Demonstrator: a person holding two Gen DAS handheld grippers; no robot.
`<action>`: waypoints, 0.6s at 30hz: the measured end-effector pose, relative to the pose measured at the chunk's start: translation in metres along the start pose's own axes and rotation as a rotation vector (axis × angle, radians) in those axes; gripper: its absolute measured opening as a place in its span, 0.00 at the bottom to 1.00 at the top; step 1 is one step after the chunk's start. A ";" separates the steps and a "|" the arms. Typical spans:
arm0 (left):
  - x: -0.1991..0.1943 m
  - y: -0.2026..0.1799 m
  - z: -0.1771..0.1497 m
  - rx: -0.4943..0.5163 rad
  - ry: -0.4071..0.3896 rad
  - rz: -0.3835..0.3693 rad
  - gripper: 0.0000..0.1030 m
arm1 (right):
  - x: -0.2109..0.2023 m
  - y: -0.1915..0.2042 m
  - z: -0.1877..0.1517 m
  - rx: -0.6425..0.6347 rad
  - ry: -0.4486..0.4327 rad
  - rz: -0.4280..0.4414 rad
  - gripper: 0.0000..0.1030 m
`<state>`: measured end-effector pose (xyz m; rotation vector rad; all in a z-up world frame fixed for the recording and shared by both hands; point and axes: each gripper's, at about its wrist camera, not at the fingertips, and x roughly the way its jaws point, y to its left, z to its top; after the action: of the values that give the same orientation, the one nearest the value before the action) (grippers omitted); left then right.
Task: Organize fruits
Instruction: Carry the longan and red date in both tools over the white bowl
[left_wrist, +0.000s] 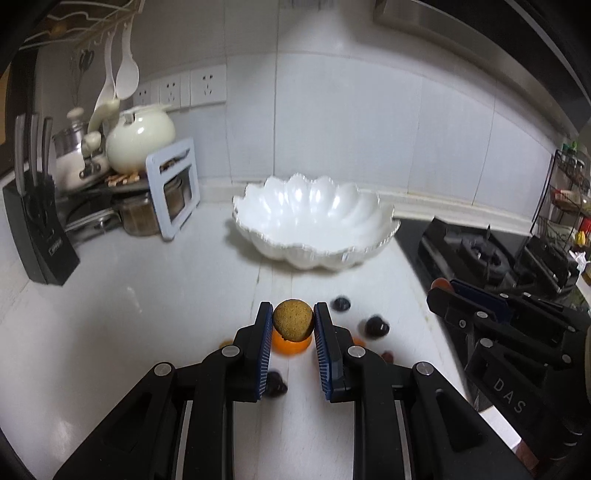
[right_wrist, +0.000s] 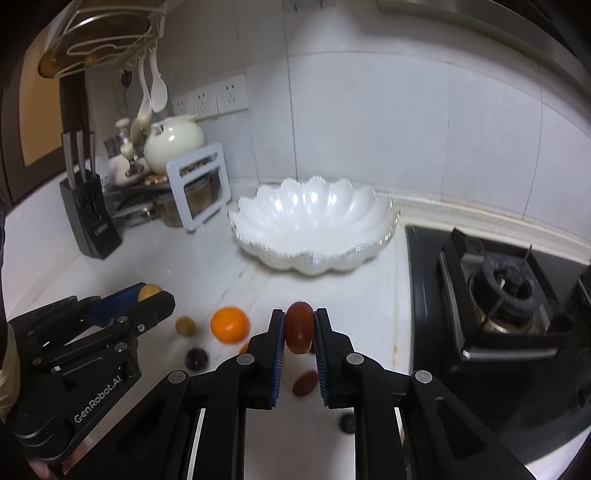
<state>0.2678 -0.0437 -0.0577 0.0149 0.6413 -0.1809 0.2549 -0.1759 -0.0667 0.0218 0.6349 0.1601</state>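
My left gripper is shut on a round tan-brown fruit, held above the white counter. The same gripper shows at the left of the right wrist view with that fruit at its tips. My right gripper is shut on an oval reddish-brown fruit; it appears at the right edge of the left wrist view. A white shell-shaped bowl stands empty farther back. On the counter lie an orange, a small tan fruit, dark plums and a red fruit.
A black gas stove lies to the right. A black knife block, pots, a cream teapot and a pale blue frame crowd the back left. A tiled wall with sockets stands behind. A wire rack stands far right.
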 end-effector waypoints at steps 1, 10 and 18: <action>0.000 -0.001 0.004 -0.001 -0.005 0.000 0.22 | 0.000 -0.001 0.004 0.000 -0.008 0.002 0.17; 0.012 -0.004 0.045 0.021 -0.058 -0.013 0.22 | 0.007 -0.011 0.045 -0.024 -0.095 -0.015 0.17; 0.039 -0.006 0.088 0.053 -0.088 -0.022 0.22 | 0.034 -0.025 0.086 -0.015 -0.116 -0.008 0.17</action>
<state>0.3494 -0.0616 -0.0098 0.0501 0.5486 -0.2188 0.3362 -0.1932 -0.0191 0.0138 0.5183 0.1551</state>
